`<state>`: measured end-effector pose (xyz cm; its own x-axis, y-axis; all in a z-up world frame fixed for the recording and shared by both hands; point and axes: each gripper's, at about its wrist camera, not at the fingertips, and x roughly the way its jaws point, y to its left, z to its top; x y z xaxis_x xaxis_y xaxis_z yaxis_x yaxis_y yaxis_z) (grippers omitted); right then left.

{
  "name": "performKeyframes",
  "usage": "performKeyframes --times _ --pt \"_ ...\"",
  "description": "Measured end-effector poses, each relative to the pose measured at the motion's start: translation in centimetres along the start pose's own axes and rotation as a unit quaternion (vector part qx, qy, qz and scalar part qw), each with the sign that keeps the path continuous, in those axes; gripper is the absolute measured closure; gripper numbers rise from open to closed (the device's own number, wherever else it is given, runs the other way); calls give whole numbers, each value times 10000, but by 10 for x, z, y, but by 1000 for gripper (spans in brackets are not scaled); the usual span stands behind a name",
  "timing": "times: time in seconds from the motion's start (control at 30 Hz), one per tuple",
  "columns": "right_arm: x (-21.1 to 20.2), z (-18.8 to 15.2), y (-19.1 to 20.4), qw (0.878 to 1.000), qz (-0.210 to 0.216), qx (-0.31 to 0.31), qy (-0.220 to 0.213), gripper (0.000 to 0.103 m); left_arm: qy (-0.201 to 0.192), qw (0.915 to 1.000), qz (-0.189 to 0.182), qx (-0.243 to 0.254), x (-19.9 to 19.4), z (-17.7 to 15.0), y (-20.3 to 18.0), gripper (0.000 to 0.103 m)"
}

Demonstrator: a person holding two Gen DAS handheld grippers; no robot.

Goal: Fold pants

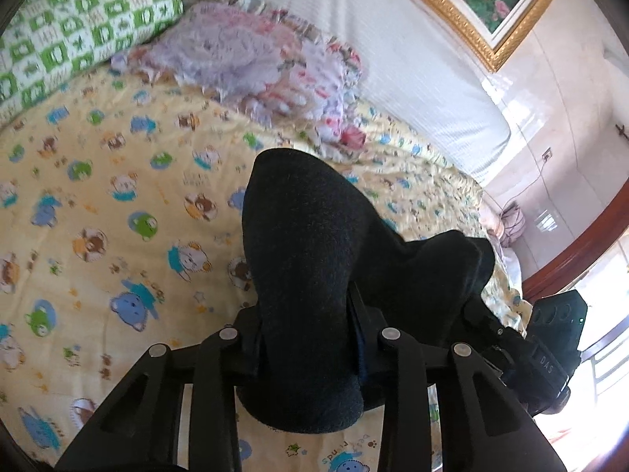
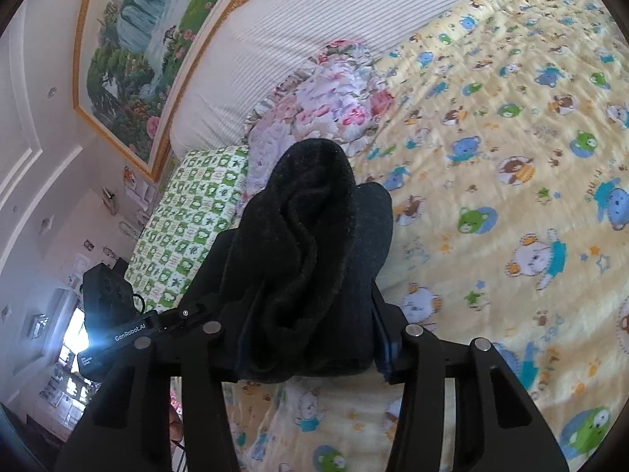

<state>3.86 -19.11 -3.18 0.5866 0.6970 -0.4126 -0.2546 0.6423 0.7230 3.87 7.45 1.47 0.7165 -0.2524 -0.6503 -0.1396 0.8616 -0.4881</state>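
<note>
**Pants lifted over the bed, one bunch in each claw**

Holding dark pants [image 1: 306,275] off the bear-print bedspread [image 1: 118,204], the left gripper [image 1: 310,338] is clamped on a bunch of cloth; the garment runs rightward to the right gripper [image 2: 310,334], likewise pinching. Only the right view shows the fleecy inside; the left shows smooth cloth.

The pants [image 1: 306,275] are dark, near-black, of a thick fuzzy fabric, bunched into rounded folds rather than lying flat. One gathered part rises in a hump in the left wrist view; in the right wrist view another part [image 2: 310,259] is rolled and creased, showing a soft, fleecy inner side.
</note>
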Motion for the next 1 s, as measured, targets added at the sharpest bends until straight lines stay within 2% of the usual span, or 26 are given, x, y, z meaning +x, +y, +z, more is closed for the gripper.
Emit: performKeyframes --times 0.3,0.7,1.0 --pt "27 9 23 9997 125 -171 148 53 -261 9993 151 -212 -17 15 24 70" --pt "81 29 43 9984 172 -369 382 53 -424 9974 488 -304 -4 50 55 70" --pt "122 59 50 9976 230 -516 410 53 -582 9956 671 -296 10 81 72 70"
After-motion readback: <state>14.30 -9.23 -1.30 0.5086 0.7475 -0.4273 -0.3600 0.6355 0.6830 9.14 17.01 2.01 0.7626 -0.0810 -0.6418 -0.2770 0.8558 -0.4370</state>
